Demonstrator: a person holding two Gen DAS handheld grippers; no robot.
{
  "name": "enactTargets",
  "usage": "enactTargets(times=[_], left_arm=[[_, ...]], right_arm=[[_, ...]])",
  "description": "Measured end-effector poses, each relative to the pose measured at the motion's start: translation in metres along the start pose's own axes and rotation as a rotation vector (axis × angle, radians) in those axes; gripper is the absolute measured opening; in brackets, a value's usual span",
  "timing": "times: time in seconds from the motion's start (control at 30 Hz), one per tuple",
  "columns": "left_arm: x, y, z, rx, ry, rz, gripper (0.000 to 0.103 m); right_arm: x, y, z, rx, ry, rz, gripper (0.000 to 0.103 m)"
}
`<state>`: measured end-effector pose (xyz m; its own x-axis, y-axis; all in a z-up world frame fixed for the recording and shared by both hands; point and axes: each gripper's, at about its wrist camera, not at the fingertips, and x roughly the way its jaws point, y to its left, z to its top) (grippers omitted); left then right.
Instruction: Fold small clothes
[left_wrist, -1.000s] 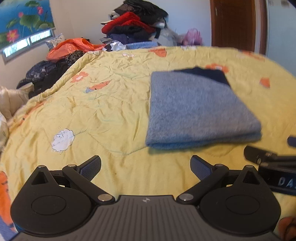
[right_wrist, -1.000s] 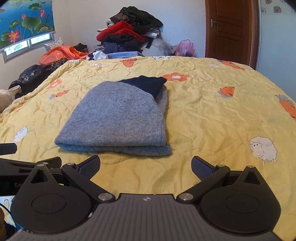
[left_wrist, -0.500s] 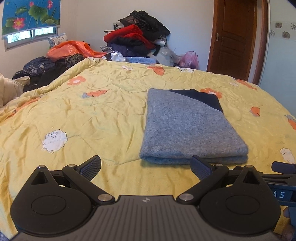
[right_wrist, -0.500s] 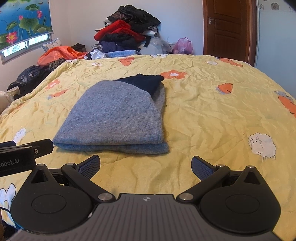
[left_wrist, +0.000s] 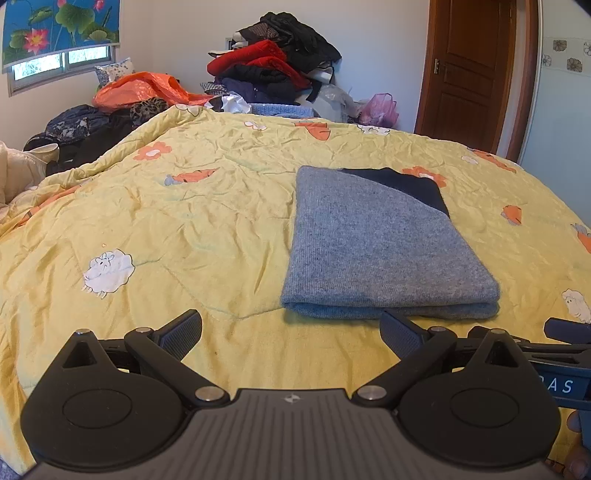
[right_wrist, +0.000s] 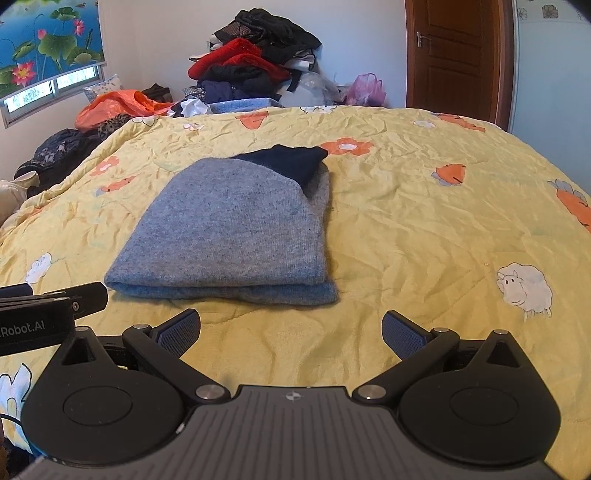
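Neatly folded grey sweater (left_wrist: 380, 254) lies flat.

Grey-and-navy sweater (left_wrist: 373, 243), perhaps bluish beneath

folded grey sweater (left_wrist: 373, 247), yellow quilt (left_wrist: 184, 229), spread tool (left_wrist: 291, 332)

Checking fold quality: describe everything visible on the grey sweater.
The grey sweater is a fuzzy knit, folded into a flat, roughly rectangular stack with layered edges nearest the cameras. A dark navy part shows at its far end. It lies flat on the yellow quilt. Both tongs, left and right, are open and apart from it.
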<state>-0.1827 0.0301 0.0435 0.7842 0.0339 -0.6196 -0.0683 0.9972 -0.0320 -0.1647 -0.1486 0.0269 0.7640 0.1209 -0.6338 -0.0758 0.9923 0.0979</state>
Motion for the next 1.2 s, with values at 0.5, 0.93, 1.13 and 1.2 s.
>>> enactTargets(times=[0.5,0.93,1.13,1.2], left_arm=[[0.0016,-0.0001,0.0002,0.008,0.017,0.008,0.103],[0.0064,-0.0017,0.0009,0.010,0.027,0.006,0.103],[0.0035,0.0011,-0.0022,-0.011,0.012,0.003,0.103],[0.0033,-0.0020,-0.0036,0.012,0.015,0.029,0.103]], right_arm=[[0.0004,0.0004,-0.0001,-0.002,0.005,0.006,0.103],[0.0011,0.0004,0.0005,-0.001,0.007,0.006,0.103],[0.0022,0.0013,0.0007,-0.006,0.006,0.005,0.103],[0.0033,0.0023,0.0004,-0.012,0.007,0.005,0.103]])
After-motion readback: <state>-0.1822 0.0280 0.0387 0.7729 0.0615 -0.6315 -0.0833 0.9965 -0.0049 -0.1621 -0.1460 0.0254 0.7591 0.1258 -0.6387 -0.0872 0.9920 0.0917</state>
